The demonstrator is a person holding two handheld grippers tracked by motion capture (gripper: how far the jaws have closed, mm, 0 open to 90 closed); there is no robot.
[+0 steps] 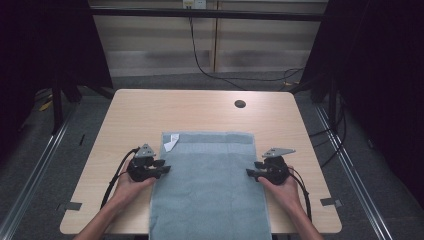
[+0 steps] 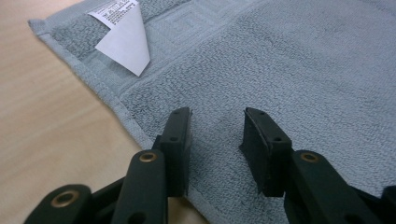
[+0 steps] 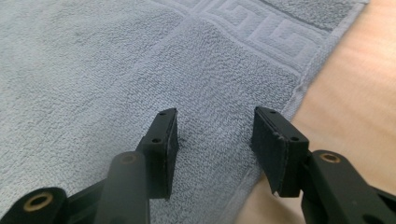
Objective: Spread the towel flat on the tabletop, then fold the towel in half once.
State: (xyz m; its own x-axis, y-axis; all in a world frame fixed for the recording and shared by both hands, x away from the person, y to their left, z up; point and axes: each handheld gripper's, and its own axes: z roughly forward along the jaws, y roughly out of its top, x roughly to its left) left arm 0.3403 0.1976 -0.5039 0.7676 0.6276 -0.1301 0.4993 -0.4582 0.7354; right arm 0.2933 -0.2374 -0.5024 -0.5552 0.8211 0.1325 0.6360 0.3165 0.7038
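Now both tongs (image 1: 163, 166) (image 1: 253, 169) point inward, flanking towel (image 1: 210, 185).

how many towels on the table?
1. A grey-blue towel lies flat down the table's middle, its near end reaching the front edge, a white tag at its far left corner.

towels: one (image 1: 210, 185)
labels on the towel: one (image 1: 171, 142)
grippers: two, left (image 1: 162, 167) and right (image 1: 252, 169)
worktops: one (image 1: 200, 110)
holes in the worktop: one (image 1: 240, 104)
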